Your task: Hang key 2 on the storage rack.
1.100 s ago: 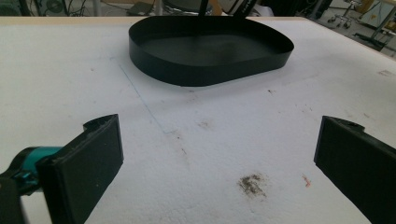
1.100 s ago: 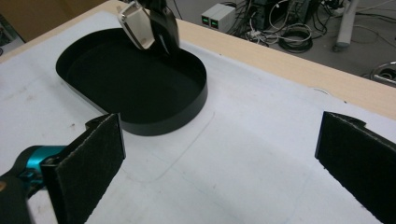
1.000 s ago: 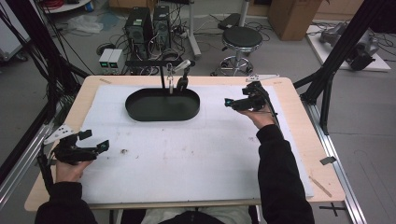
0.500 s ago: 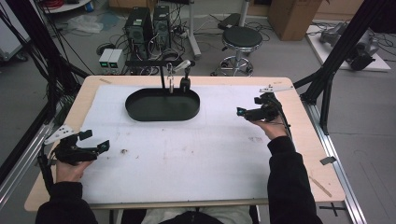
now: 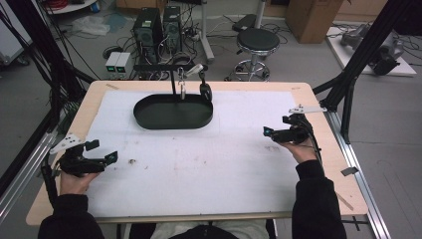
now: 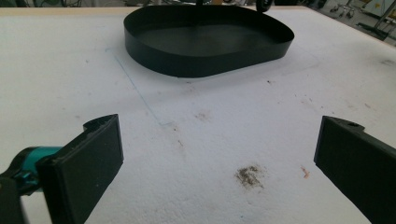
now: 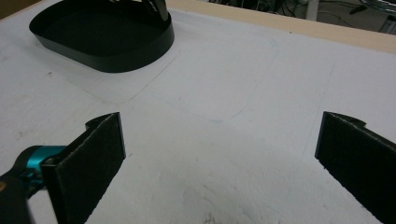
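A black oval tray (image 5: 149,117) with a low wall lies on the white table cover (image 5: 199,159) at the back middle; it looks empty (image 6: 205,42) (image 7: 107,51). A black stand (image 5: 174,79) with hanging pieces rises at its far rim. My left gripper (image 5: 102,152) rests near the table's front left, open, nothing between its jaws (image 6: 219,158). My right gripper (image 5: 272,133) hovers at the right side of the table, open and empty (image 7: 219,158), pointing left toward the tray.
A small brown stain (image 6: 250,175) marks the cover just ahead of the left gripper. Faint blue outlines (image 7: 243,102) are drawn on the cover. Beyond the table's far edge stand a stool (image 5: 256,42), computer cases (image 5: 157,25) and cables.
My right gripper has drawn back from beside the tray's right end toward the front right of the table. The left gripper has stayed in place.
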Demonstrator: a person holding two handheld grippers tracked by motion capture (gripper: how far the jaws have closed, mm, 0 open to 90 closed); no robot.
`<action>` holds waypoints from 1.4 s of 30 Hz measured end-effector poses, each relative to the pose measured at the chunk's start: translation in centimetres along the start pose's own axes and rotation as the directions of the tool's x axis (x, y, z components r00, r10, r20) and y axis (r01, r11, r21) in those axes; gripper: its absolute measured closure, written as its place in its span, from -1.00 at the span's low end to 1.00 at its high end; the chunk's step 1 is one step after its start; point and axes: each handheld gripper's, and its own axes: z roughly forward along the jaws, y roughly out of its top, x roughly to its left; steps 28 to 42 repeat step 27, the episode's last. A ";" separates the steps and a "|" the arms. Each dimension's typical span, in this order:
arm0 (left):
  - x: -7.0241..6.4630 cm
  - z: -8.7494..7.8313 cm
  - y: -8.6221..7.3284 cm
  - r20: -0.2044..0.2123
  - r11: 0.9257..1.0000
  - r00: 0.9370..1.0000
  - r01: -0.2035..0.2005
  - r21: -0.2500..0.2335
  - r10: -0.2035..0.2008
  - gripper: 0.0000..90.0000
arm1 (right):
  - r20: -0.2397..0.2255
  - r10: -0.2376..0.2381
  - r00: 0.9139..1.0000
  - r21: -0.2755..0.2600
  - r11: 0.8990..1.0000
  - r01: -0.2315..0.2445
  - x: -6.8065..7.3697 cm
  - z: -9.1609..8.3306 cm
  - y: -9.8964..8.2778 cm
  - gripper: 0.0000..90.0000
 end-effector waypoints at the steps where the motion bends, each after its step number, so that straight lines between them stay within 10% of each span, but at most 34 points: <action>1: 0.0 0.0 0.0 0.000 1.000 1.000 -0.001 0.004 0.001 -0.96 | 0.001 0.002 1.000 -0.002 1.000 -0.002 0.0 -0.2 -0.2 -0.98; 25: 0.0 -0.1 -0.1 -0.011 1.000 1.000 0.006 -0.002 -0.006 -0.96 | 0.062 0.033 0.998 -0.024 0.999 -0.031 -0.6 -4.1 -7.9 -0.98; 42: 0.1 -0.1 -0.1 -0.012 1.000 1.000 0.009 -0.004 -0.009 -0.96 | 0.067 0.035 0.997 -0.031 0.999 -0.033 -0.6 -4.3 -8.2 -0.98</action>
